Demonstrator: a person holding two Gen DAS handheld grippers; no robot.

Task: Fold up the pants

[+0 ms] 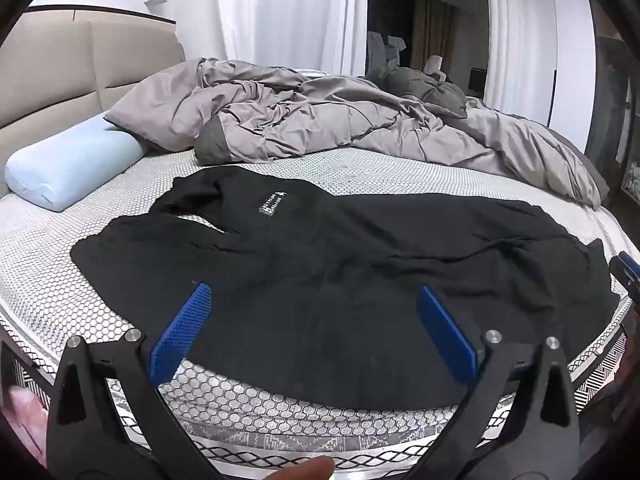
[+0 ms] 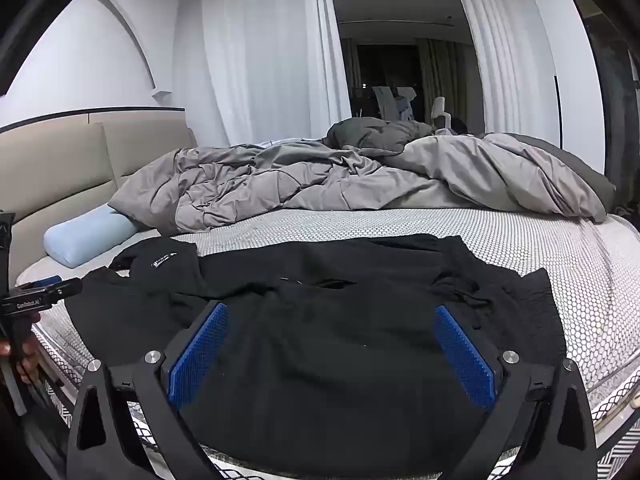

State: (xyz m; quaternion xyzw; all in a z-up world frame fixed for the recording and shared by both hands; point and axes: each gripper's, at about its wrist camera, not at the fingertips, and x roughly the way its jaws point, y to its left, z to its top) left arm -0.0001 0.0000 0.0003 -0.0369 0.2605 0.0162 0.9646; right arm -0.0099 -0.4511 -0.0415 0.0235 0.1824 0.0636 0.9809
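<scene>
Black pants [image 1: 340, 264] lie spread across the near part of the mattress [image 1: 360, 168], with a small label [image 1: 273, 202] on the far leg. My left gripper [image 1: 314, 294] is open and empty, hovering over the pants near the bed's front edge. My right gripper [image 2: 332, 312] is open and empty over the pants [image 2: 320, 340] further right. The right gripper also shows at the right edge of the left wrist view [image 1: 628, 272], and the left one at the left edge of the right wrist view [image 2: 40, 294].
A crumpled grey duvet [image 1: 320, 112] covers the far half of the bed. A light blue pillow [image 1: 76, 160] lies at the left by the beige headboard [image 1: 48, 76]. White curtains [image 2: 260, 60] hang behind. The mattress front edge [image 1: 280, 432] is just below the grippers.
</scene>
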